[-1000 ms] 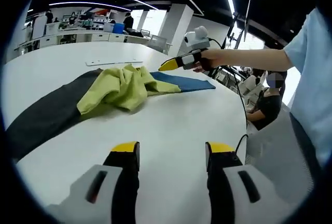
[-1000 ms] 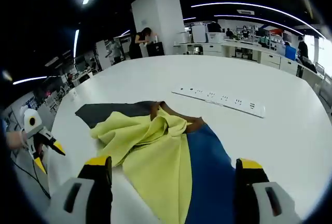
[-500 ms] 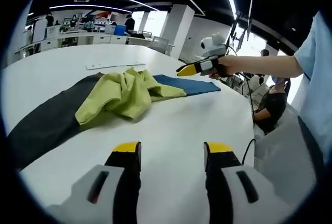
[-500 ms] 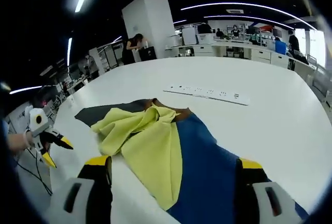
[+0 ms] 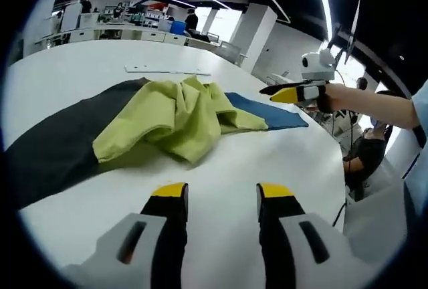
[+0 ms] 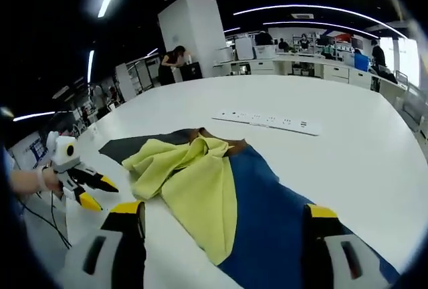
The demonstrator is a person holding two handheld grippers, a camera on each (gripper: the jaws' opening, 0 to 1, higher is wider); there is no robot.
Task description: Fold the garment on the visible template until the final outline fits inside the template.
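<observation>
The white bench (image 6: pixel 374 148) carries everything, with a long power strip (image 6: pixel 267 120) lying far back on it. Across the bench runs the template (image 5: pixel 53 148), a flat strip that is dark grey at one end and blue (image 6: pixel 274 215) at the other. The yellow-green garment (image 5: pixel 174 118) lies crumpled in a heap over the middle of that strip, spilling off its near edge in the left gripper view. Bunched as it is, the garment's long axis appears to run roughly along the template, one flatter flap (image 6: pixel 204 209) pointing toward the right gripper.

The left gripper (image 5: pixel 219 197) hovers over bare bench short of the cloth, jaws spread and empty. The right gripper (image 6: pixel 224 219) hangs above the blue end, jaws wide apart, holding nothing.

To do this step well, each gripper should probably pinch a separate outer edge and spread the heap flat before folding.
</observation>
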